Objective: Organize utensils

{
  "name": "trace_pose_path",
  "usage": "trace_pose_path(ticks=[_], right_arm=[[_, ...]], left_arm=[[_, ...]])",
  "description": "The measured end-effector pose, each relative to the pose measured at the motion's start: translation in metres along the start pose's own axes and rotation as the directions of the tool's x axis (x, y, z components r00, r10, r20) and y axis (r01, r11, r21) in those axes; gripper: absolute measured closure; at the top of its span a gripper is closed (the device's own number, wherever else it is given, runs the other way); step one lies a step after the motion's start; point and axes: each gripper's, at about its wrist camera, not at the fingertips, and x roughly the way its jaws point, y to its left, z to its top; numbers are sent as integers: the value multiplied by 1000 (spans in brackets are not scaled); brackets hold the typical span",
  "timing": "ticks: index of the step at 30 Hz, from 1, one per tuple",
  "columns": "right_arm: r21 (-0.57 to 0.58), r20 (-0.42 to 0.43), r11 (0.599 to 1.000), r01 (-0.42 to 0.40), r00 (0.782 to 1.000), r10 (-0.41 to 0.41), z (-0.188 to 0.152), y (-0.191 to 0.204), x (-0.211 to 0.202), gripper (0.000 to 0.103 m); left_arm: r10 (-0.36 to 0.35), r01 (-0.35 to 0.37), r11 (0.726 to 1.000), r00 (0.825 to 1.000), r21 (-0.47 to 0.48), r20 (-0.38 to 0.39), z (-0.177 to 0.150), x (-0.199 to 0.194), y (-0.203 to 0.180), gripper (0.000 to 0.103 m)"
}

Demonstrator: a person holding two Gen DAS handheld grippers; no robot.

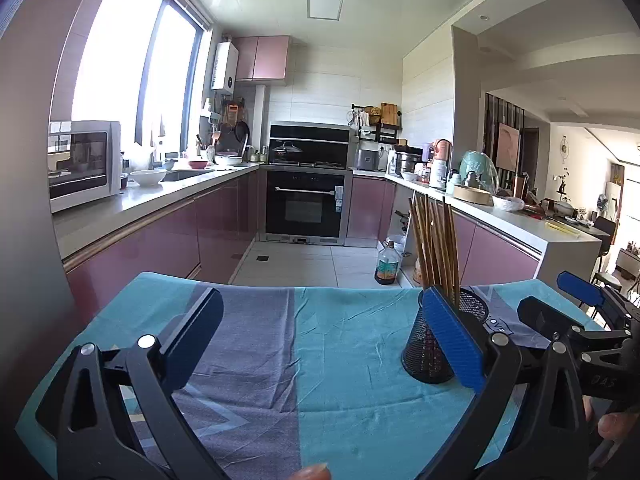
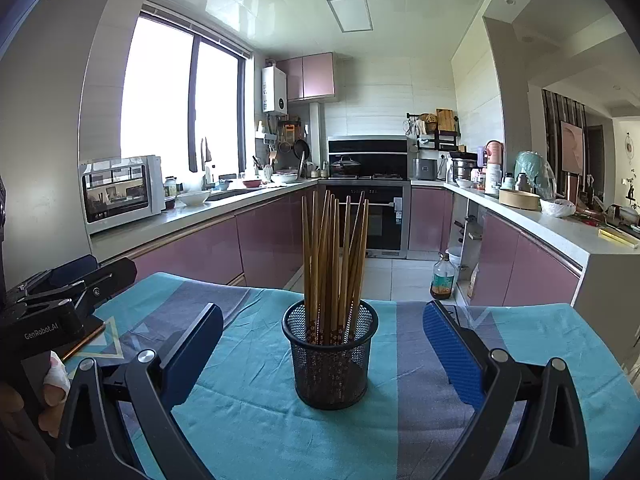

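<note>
A black mesh cup [image 2: 330, 354] stands upright on the table with several wooden chopsticks [image 2: 334, 256] standing in it. My right gripper [image 2: 320, 350] is open and empty, its jaws wide on either side of the cup, a little short of it. In the left wrist view the cup [image 1: 438, 340] and chopsticks [image 1: 434, 248] sit behind my left gripper's right finger [image 1: 452, 340]. My left gripper [image 1: 320, 344] is open and empty over bare cloth, left of the cup. The right gripper [image 1: 560, 300] also shows at the right edge of the left wrist view, and the left gripper [image 2: 84, 280] at the left edge of the right wrist view.
A blue and grey cloth [image 2: 256, 420] covers the table. One thin brown stick [image 2: 82, 342] lies on the cloth under the left gripper. Beyond the far edge is the kitchen floor with an oil bottle [image 2: 442, 278], pink cabinets and an oven [image 2: 380, 220].
</note>
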Motion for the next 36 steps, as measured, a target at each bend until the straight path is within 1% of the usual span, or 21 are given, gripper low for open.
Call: trace_pose_path(ticks=[2,5,7,14,20,26,36], right_arm=[[-10,6,1000,-3,1000,3,0,3,-4,6],[-32,23,999,25,999,-24,-2,10,-10,6],[-21,29,1000,16,999,-15,-4,11,-14,6],[6,46,1000,24,999,-24,-7,10,-20,6],[23,70,999,23,997,-25,-6,8,-27,6],[21,71,999,24,997,-26,-5,8,-27,6],[16,72,1000,22,997,-24,-4,9,-27,6]], left_arm=[[7,-7,1000,1000,-8,13,-1,-9,4,5],[9,-9,1000,999,-9,31,1,-19,7,5],[10,-10,1000,999,0,44,4,-21,1,5],[17,-20,999,996,31,86,6,-36,-8,5],[23,-27,999,995,38,95,5,-41,-10,5],[23,-28,998,995,50,100,5,-42,-15,5],[17,-21,999,996,43,93,5,-40,-15,5]])
